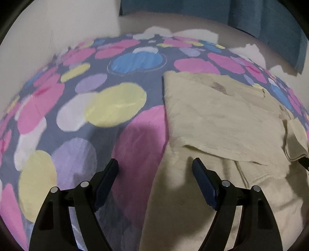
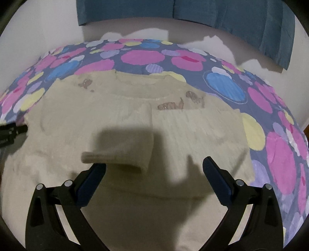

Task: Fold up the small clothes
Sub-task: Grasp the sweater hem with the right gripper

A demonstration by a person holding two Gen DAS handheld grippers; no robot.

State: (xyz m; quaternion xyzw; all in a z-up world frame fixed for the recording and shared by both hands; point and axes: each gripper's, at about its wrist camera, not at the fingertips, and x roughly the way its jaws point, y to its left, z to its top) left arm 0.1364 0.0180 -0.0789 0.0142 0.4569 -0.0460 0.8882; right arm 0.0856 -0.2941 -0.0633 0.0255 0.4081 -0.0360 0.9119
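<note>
A small cream knit sweater (image 2: 173, 127) with brown marks near its collar lies flat on a polka-dot bedspread (image 2: 143, 56). Both sleeves are folded in over its front; one cuff (image 2: 115, 160) lies across the middle. My right gripper (image 2: 153, 167) is open and empty, hovering over the sweater's lower half, its left finger just under the cuff. My left gripper (image 1: 155, 167) is open and empty at the sweater's left edge (image 1: 222, 119), one finger over the bedspread (image 1: 77, 108), one over the cloth. Part of the left gripper (image 2: 9, 131) shows in the right wrist view.
The bedspread covers a bed against a pale wall (image 2: 58, 34). Blue curtains (image 2: 231, 17) hang behind the bed. The bed's far edge (image 1: 183, 33) lies beyond the sweater.
</note>
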